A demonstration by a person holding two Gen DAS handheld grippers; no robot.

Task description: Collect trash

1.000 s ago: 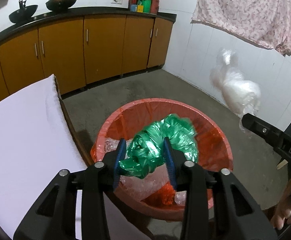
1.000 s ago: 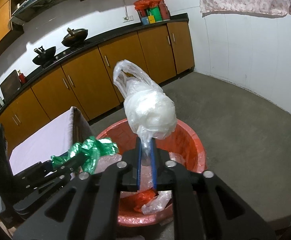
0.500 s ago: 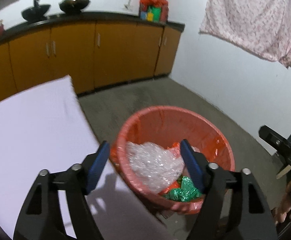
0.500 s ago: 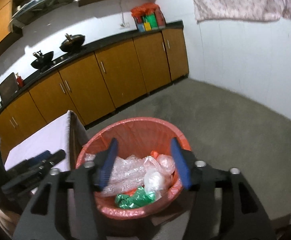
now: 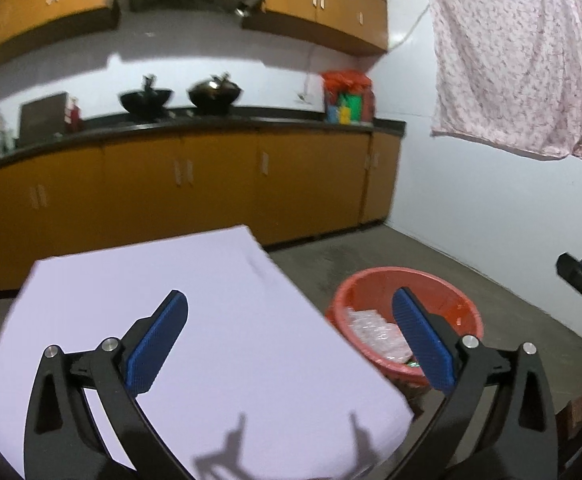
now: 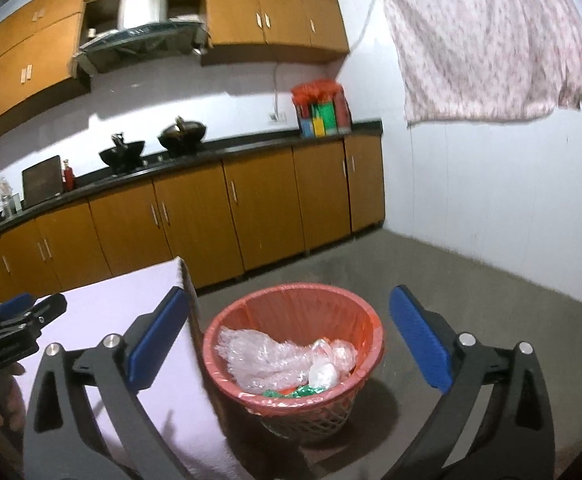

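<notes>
A red-lined waste basket stands on the grey floor beside the table. It holds clear plastic wrap, a white plastic bag and a green plastic bag. The basket also shows in the left wrist view, partly behind a finger. My left gripper is open and empty above the table. My right gripper is open and empty, raised above and in front of the basket. The left gripper shows in the right wrist view at the far left.
The pale lilac table lies left of the basket. Orange cabinets with a black counter run along the back wall. A flowered cloth hangs on the white right wall. Grey floor spreads to the right.
Both grippers opened and dropped their bags into the basket: green from the left, white from the right. Both then rose and drew back, the left over the table.
</notes>
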